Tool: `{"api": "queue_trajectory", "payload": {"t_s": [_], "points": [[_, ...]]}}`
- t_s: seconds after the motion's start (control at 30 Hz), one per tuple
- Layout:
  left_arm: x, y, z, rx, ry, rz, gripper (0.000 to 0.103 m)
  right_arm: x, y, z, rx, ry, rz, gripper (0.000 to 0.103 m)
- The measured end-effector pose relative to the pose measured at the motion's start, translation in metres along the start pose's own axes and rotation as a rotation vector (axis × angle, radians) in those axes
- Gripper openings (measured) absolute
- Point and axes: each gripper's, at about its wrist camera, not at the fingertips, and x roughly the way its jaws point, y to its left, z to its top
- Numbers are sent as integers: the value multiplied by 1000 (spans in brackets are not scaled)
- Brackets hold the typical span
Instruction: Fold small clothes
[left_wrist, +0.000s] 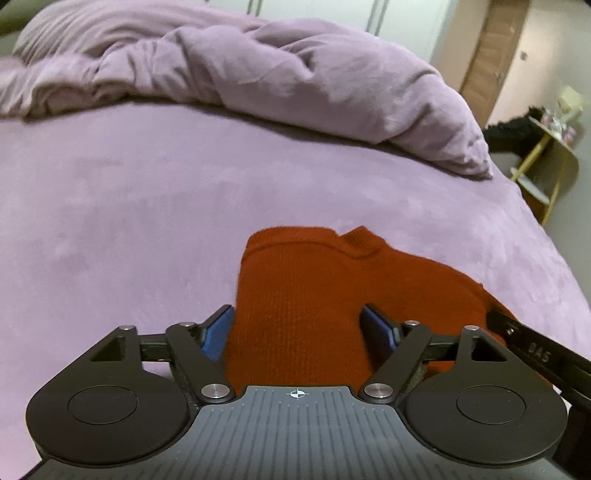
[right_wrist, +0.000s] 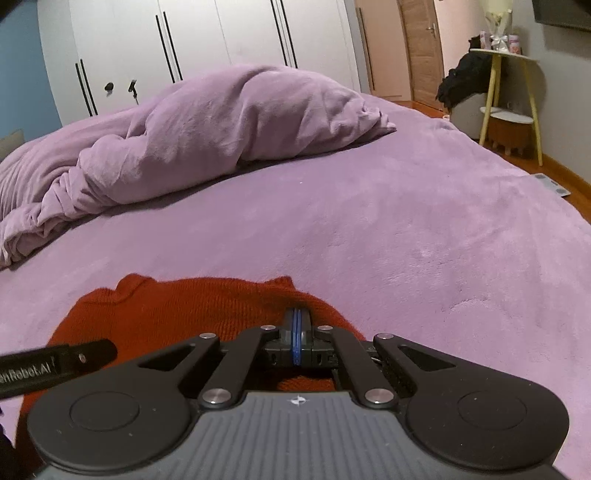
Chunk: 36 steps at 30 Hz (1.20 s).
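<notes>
A small rust-red knit sweater (left_wrist: 295, 291) lies folded on the purple bed; it also shows in the right wrist view (right_wrist: 177, 306). My left gripper (left_wrist: 297, 328) is open, its blue pads spread to either side of the sweater's near part, with cloth between them. My right gripper (right_wrist: 296, 332) is shut, its blue pads pressed together over the sweater's right edge; I cannot tell whether cloth is pinched between them. The right gripper's finger shows at the right in the left view (left_wrist: 535, 354). The left gripper's finger shows at the left in the right view (right_wrist: 55, 363).
The bed has a purple plush cover (right_wrist: 406, 229). A bunched purple duvet (right_wrist: 221, 133) lies at the far side. White wardrobes (right_wrist: 207, 40) stand behind. A small round side table (right_wrist: 509, 81) with dark clothing stands by the wooden door at the right.
</notes>
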Motion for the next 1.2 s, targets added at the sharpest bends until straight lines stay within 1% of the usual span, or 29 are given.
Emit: {"api": "queue_trajectory", "payload": {"t_s": [0.07,0.13,0.2,0.23,0.33,0.37,0.43,0.47,0.53,0.57,0.6,0.63,0.67,0.7,0.73,0.77,0.8,0.83,0.87,0.9,0.97,1.03,1.07,1.1,1.2], "points": [[-3,10,4,-47,29,-38,84,-4,-5,-1,28,-8,23,0],[-14,20,8,-39,61,-61,84,-13,-9,1,75,3,49,0],[-31,32,6,-24,64,-93,84,-39,-10,-4,110,9,97,6],[-41,38,2,-20,70,-102,83,-55,-10,-12,106,6,123,6],[-69,55,-14,-5,79,-146,83,-107,-11,-48,48,1,155,7],[-76,59,-21,1,79,-158,84,-119,-14,-62,40,15,157,9],[-84,63,-32,-9,93,-168,84,-137,-19,-81,11,12,110,20],[-89,65,-37,-16,101,-181,84,-146,-24,-87,6,8,99,21],[-97,68,-43,-6,106,-195,84,-160,-33,-88,16,37,96,21],[-102,70,-44,18,106,-201,84,-165,-36,-86,14,51,87,29],[-108,70,-44,63,113,-203,84,-168,-40,-82,9,64,77,38],[-113,71,-42,123,124,-200,85,-170,-43,-78,5,77,66,40],[-119,70,-41,205,135,-181,85,-172,-49,-75,10,89,57,41],[-122,71,-41,276,150,-129,84,-174,-56,-72,27,104,58,42],[-124,74,-41,318,153,-81,84,-175,-64,-70,65,117,87,44],[-127,79,-40,342,149,-47,84,-174,-74,-69,120,131,139,51],[-128,87,-37,328,149,-54,84,-173,-83,-68,185,143,200,58],[-129,94,-33,286,154,-97,84,-171,-90,-68,241,150,250,60],[-128,104,-29,209,167,-163,84,-166,-97,-67,298,152,294,61],[-124,112,-24,117,178,-227,84,-161,-99,-66,332,158,322,61],[-112,119,-16,-22,201,-338,83,-143,-101,-63,398,185,366,61],[-90,116,-11,-89,254,-418,83,-123,-98,-60,438,223,395,62],[-78,112,-10,-119,285,-435,80,-112,-96,-58,460,247,402,62],[-68,109,-9,-149,303,-436,79,-101,-95,-56,482,263,397,62],[-44,106,-8,-211,323,-467,77,-81,-97,-48,519,283,405,64]]}}
